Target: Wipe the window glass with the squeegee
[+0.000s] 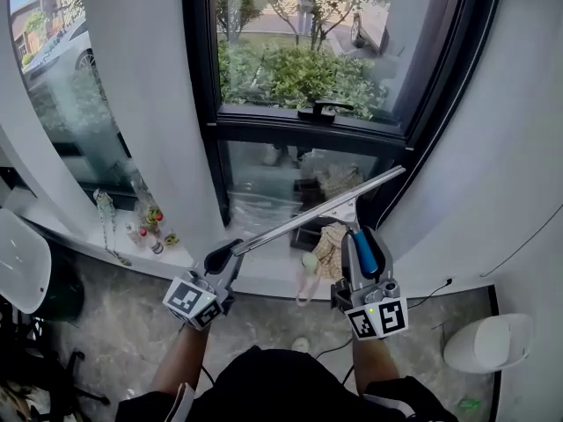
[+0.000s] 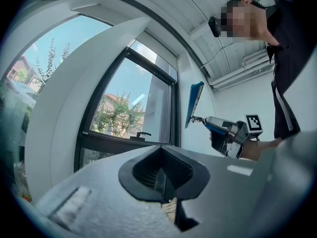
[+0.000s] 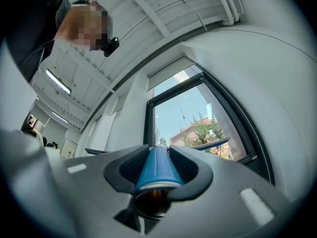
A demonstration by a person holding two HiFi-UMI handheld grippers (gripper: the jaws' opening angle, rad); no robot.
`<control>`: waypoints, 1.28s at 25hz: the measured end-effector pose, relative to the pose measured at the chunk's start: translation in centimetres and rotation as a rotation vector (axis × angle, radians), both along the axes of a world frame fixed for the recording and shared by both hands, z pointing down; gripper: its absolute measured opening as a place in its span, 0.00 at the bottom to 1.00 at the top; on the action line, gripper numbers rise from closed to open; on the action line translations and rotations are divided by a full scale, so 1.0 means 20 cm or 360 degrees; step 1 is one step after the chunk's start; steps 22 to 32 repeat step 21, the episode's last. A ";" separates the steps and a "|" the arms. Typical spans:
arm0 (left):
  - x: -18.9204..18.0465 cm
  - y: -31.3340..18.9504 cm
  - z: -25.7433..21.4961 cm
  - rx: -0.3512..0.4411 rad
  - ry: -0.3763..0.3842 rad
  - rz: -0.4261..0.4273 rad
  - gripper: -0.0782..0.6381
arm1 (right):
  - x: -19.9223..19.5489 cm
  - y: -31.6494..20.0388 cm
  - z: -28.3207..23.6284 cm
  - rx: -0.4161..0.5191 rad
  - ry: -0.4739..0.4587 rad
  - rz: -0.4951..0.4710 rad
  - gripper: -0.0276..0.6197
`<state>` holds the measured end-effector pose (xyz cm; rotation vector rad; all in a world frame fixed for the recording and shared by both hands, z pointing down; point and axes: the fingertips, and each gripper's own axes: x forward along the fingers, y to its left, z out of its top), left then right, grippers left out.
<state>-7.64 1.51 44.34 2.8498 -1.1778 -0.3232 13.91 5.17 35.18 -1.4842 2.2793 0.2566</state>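
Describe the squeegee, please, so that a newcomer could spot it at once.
Find the black-framed window straight ahead. Before its lower pane, the right gripper clamps the blue-handled squeegee. Its long silver blade, slanting up to the right, sets it apart from the short black window handle above.

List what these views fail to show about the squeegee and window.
- Whether the squeegee blade touches the window glass: head view gives no depth.
- The blade's middle: right gripper view, hidden behind the right gripper.
- What the sill items are: head view, too small.

Black top (image 1: 286,383); left tongs (image 1: 232,249) grey
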 end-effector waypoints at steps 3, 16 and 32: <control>-0.01 -0.02 0.00 -0.0005 0.0011 -0.0006 0.11 | -0.02 -0.01 -0.01 0.0010 0.0010 -0.0024 0.25; -0.02 -0.07 0.02 0.0012 -0.0021 -0.0003 0.11 | -0.05 -0.09 0.02 -0.0024 -0.0026 -0.0034 0.25; -0.02 -0.07 -0.01 0.0012 -0.0014 -0.0008 0.11 | -0.04 -0.10 0.03 -0.0030 -0.0033 -0.0031 0.25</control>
